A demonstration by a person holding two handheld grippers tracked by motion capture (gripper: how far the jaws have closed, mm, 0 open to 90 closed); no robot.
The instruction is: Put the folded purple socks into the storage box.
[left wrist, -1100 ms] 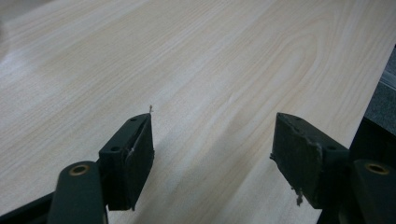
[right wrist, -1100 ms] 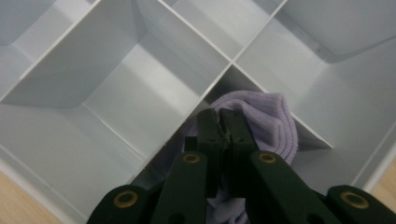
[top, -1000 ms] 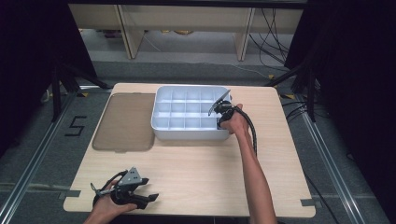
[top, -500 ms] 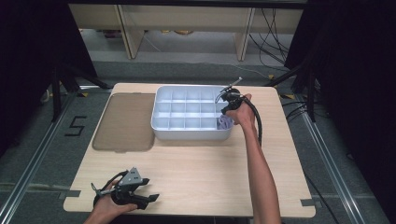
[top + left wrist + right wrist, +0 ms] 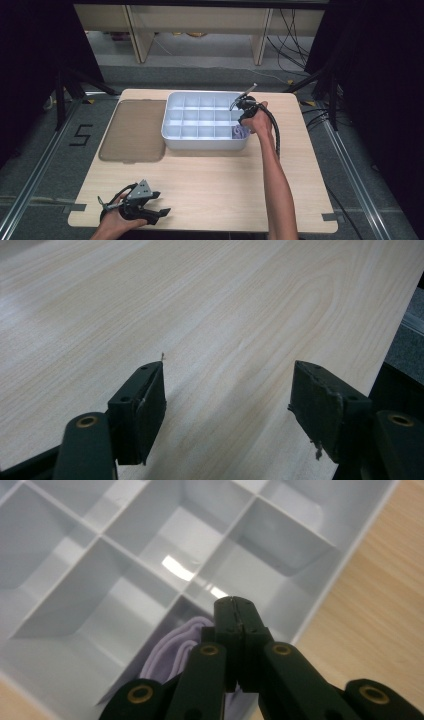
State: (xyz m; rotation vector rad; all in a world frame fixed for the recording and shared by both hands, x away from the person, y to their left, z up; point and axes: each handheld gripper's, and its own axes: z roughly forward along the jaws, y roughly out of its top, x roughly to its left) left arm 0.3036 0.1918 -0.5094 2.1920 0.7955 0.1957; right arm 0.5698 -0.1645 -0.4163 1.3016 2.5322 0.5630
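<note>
A soft purple cloth (image 5: 240, 132) lies bunched up in the near right corner pocket of the white tray (image 5: 175, 135). In the right gripper view the cloth (image 5: 172, 650) sits just below and a bit to the left of the closed jaws, down inside its pocket. The right gripper (image 5: 243, 105) hangs above that corner of the tray, and its own view (image 5: 235, 611) shows the two black jaws pressed flat together with nothing between them — the cloth is not held. It looks like the cloth is already put away, so the next move is probably to lift this hand up and away.

The left gripper (image 5: 159, 212) rests far off at the near left edge of the wooden table (image 5: 210, 185). Its jaws (image 5: 227, 400) stand wide apart with only bare wood between them. So the right hand is the near one to the cloth by a lot.

The tray is smooth, shiny plastic, cut into many square pockets by thin walls. The cloth is floppy and folded, with soft ridges. Beside the tray lies a flat brown lid (image 5: 132, 130) with round corners — dull, not shiny.
</note>
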